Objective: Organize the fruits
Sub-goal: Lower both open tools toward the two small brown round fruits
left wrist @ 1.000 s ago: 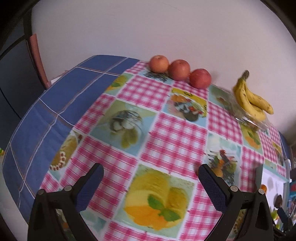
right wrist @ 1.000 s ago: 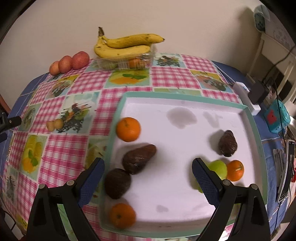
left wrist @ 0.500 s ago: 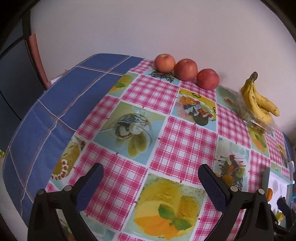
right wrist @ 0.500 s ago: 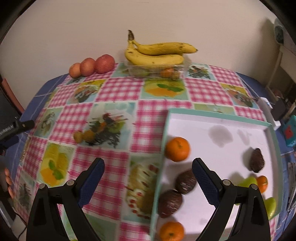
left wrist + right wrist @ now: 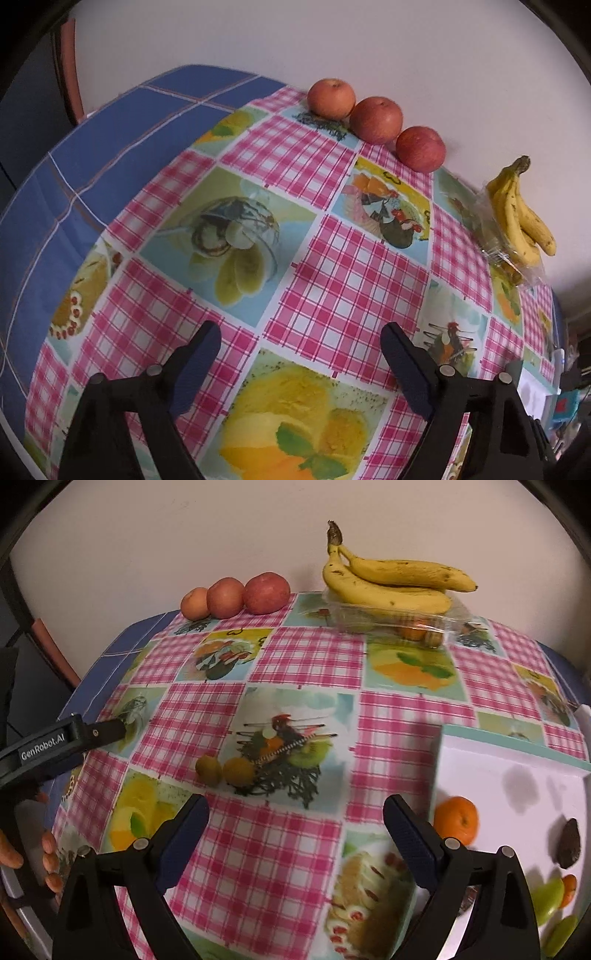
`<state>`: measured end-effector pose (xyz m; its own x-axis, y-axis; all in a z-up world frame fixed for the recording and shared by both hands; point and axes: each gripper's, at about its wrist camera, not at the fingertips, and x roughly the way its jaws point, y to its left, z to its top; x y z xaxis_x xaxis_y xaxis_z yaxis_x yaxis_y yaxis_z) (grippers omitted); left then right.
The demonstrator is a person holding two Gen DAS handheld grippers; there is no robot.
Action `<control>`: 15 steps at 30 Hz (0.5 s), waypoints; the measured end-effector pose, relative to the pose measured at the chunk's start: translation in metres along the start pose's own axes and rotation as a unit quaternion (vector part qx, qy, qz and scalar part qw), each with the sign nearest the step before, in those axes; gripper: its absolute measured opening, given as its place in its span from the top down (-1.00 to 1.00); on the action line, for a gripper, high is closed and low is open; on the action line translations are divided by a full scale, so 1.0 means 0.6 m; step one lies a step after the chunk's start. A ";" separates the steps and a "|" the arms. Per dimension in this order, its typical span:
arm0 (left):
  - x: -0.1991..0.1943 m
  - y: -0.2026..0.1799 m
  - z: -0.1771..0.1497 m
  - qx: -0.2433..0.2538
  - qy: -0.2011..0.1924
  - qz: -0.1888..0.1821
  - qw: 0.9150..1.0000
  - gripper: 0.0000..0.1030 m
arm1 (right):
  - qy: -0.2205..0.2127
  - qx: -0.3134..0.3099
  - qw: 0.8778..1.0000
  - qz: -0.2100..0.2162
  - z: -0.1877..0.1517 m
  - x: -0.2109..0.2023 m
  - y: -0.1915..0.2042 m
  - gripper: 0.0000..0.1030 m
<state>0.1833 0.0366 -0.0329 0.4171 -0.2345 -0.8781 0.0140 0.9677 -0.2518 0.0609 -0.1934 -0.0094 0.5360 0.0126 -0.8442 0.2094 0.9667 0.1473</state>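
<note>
- Left wrist view looks steeply down over the desk (image 5: 343,258) from close above, facing the wall, the three apples (image 5: 376,120) ahead.
- Right wrist view, equally close and tilted down, faces that wall too, with the apples (image 5: 236,596) up-left and a white tray (image 5: 517,760) far right of them.
- Both share the apples, the bananas (image 5: 517,218) (image 5: 391,581) and the chequered cloth.

Three apples (image 5: 236,597), three bananas (image 5: 391,581), two small round fruits (image 5: 225,770), two oranges (image 5: 456,819), one tray (image 5: 517,760)
</note>
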 end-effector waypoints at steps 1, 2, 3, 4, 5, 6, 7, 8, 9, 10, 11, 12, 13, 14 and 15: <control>0.004 -0.002 0.001 0.002 0.002 -0.001 1.000 -0.74 | 0.000 0.003 1.000 0.006 0.001 0.004 0.000 -0.85; 0.007 -0.004 0.001 0.003 0.003 -0.002 1.000 -0.74 | -0.001 0.008 1.000 0.014 0.004 0.010 0.000 -0.83; 0.009 -0.005 0.002 0.002 0.004 -0.004 1.000 -0.74 | -0.001 0.010 1.000 0.017 0.007 0.013 0.000 -0.79; 0.013 -0.006 0.003 0.000 0.005 -0.008 1.000 -0.73 | -0.002 0.012 1.000 0.019 0.009 0.016 0.001 -0.70; 0.015 -0.006 0.003 -0.003 0.007 -0.011 1.000 -0.73 | -0.004 0.014 1.000 0.022 0.012 0.022 0.002 -0.59; 0.018 -0.007 0.004 -0.005 0.009 -0.013 1.000 -0.73 | -0.004 0.017 0.999 0.027 0.015 0.026 0.002 -0.54; 0.021 -0.008 0.005 -0.006 0.012 -0.013 1.000 -0.73 | -0.004 0.019 0.999 0.033 0.017 0.028 0.002 -0.53; 0.024 -0.010 0.005 -0.004 0.015 -0.010 1.000 -0.73 | -0.003 0.024 0.999 0.042 0.019 0.034 0.004 -0.52; 0.028 -0.012 0.005 0.000 0.017 -0.006 1.000 -0.73 | -0.003 0.025 0.999 0.046 0.021 0.037 0.006 -0.51; 0.031 -0.013 0.004 0.003 0.018 -0.003 1.000 -0.72 | -0.003 0.023 0.999 0.049 0.022 0.039 0.009 -0.41; 0.034 -0.013 0.004 0.003 0.019 -0.002 1.000 -0.72 | -0.003 0.021 0.999 0.050 0.023 0.042 0.013 -0.31; 0.036 -0.011 0.004 0.002 0.021 -0.002 1.000 -0.72 | -0.002 0.018 0.999 0.051 0.024 0.046 0.017 -0.30; 0.039 -0.009 0.003 -0.002 0.024 -0.001 1.000 -0.72 | -0.001 0.016 0.998 0.053 0.024 0.050 0.021 -0.29; 0.042 -0.005 0.003 -0.008 0.029 0.001 1.000 -0.72 | 0.002 0.015 0.998 0.056 0.024 0.056 0.024 -0.28; 0.044 -0.002 0.003 -0.011 0.032 0.002 0.999 -0.72 | 0.004 0.015 0.998 0.058 0.024 0.061 0.026 -0.27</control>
<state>0.1957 0.0294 -0.0548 0.3577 -0.2372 -0.9032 -0.0086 0.9663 -0.2572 0.0956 -0.1816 -0.0304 0.5521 0.1252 -0.8243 0.1712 0.9506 0.2591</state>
